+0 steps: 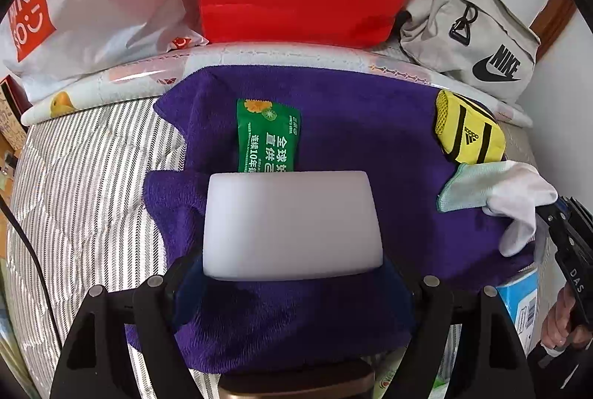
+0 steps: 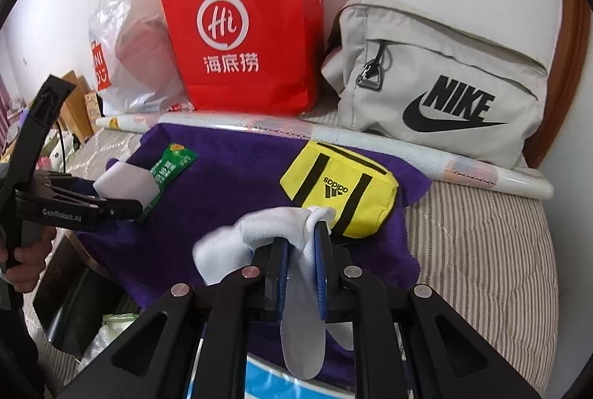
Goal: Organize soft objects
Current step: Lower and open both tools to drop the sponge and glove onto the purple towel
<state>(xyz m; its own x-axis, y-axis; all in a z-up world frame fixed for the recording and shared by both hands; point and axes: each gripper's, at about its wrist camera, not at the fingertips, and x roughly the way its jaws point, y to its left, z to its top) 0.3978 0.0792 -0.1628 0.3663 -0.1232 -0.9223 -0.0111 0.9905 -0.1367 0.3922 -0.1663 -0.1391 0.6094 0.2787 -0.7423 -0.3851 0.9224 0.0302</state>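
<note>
A purple towel (image 1: 352, 124) (image 2: 229, 176) is spread on the striped bed. My left gripper (image 1: 292, 263) (image 2: 122, 193) is shut on a white sponge block (image 1: 292, 224) (image 2: 126, 184), held wide just above the towel. A green snack packet (image 1: 268, 139) (image 2: 174, 165) lies partly behind the block. My right gripper (image 2: 302, 236) (image 1: 546, 210) is shut on a white sock (image 2: 259, 232) (image 1: 519, 206) that droops over the towel. A pale blue cloth (image 1: 463, 185) sits against the sock; I cannot tell if it is gripped. A yellow Adidas pouch (image 1: 469, 132) (image 2: 341, 191) rests just beyond.
Along the wall stand a white plastic bag (image 2: 126, 39), a red paper bag (image 2: 244, 35) and a grey Nike bag (image 2: 437, 80), with a rolled sheet (image 2: 370, 135) in front. A blue-white box (image 1: 519, 299) and a dark container (image 2: 74, 295) sit near the bed's edge.
</note>
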